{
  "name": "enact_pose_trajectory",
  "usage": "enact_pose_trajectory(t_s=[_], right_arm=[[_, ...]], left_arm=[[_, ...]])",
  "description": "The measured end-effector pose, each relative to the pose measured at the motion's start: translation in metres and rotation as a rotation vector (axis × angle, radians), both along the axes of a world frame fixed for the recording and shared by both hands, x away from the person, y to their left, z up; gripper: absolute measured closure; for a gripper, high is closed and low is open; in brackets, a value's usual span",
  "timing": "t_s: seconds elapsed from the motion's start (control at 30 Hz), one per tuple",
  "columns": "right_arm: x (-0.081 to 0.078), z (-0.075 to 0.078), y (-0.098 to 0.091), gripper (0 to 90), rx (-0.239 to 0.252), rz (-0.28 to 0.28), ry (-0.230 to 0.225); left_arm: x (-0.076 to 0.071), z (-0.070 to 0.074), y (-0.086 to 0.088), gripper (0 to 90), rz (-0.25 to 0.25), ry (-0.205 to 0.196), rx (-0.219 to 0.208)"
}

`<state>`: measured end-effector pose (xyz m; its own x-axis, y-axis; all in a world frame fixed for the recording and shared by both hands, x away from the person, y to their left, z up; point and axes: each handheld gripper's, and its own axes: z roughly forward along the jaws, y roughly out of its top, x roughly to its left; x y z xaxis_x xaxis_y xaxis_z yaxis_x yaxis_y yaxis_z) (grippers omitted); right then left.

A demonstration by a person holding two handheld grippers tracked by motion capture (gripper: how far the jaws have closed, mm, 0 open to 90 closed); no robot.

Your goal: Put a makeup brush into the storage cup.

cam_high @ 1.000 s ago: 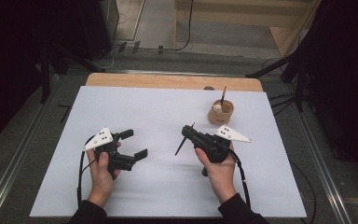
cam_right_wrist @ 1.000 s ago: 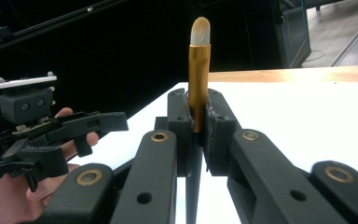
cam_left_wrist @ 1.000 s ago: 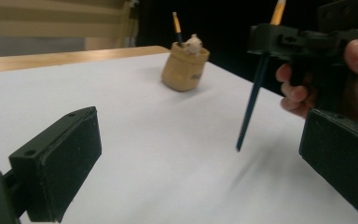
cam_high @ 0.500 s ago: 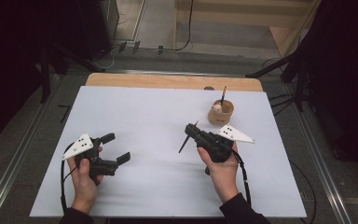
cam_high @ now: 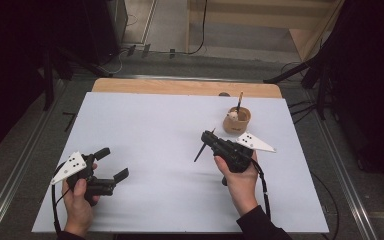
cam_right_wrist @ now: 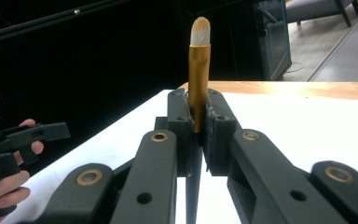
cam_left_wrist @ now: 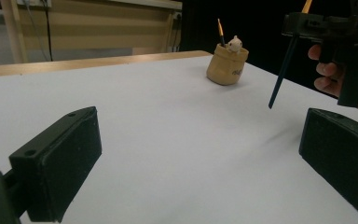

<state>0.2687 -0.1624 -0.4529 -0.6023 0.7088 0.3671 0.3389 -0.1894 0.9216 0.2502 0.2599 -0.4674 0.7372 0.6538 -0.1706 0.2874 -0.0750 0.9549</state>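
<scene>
Jaws of the right gripper point(cam_high: 211, 136) clamped a pencil point(cam_high: 200, 150) above the desk point(cam_high: 150, 125); the left gripper point(cam_high: 111, 164) gaped empty.

A white-topped table point(cam_high: 145, 130) with a wooden far edge stands on grey floor point(cam_high: 172, 20), surrounded by darkness.

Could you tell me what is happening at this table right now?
A person works at a white-covered table with a gripper in each hand. The right gripper is shut on a dark pencil with a gold ferrule and pale eraser, holding it tip-down above the sheet. Beyond it stands a small tan sack-shaped holder with another pencil in it. The left gripper is open, holding nothing, near the table's left front corner.
</scene>
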Motion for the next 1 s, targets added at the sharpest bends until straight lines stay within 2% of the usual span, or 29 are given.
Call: enact_pose_trajectory(t_s=[0.1, 0.23, 0.4, 0.5, 0.63, 0.77, 1.0], right_arm=[[0.000, 0.002, -0.002, 84.4, 0.006, -0.005, -0.003], [0.000, 0.003, -0.004, 84.4, -0.002, -0.008, -0.009], [0.000, 0.005, -0.006, 84.4, -0.013, -0.019, -0.024], [0.000, 0.005, -0.007, 84.4, -0.017, -0.026, -0.026], [0.001, 0.006, -0.008, 84.4, -0.029, -0.033, -0.037], [0.001, 0.008, -0.011, 84.4, -0.040, -0.049, -0.045], [0.003, 0.013, -0.019, 84.4, -0.069, -0.080, -0.074]], left_arm=[[-0.003, 0.001, 0.003, 0.0, 0.016, -0.007, 0.014], [-0.006, 0.003, 0.012, 0.0, 0.048, -0.016, -0.008], [-0.009, 0.002, 0.019, 0.0, 0.047, -0.019, 0.008], [-0.011, 0.000, 0.022, 0.0, 0.061, -0.014, -0.001], [-0.013, -0.001, 0.024, 0.0, 0.080, -0.003, 0.013], [-0.014, -0.002, 0.024, 0.0, 0.078, -0.002, 0.021], [-0.013, -0.004, 0.028, 0.0, 0.073, 0.002, 0.007]])
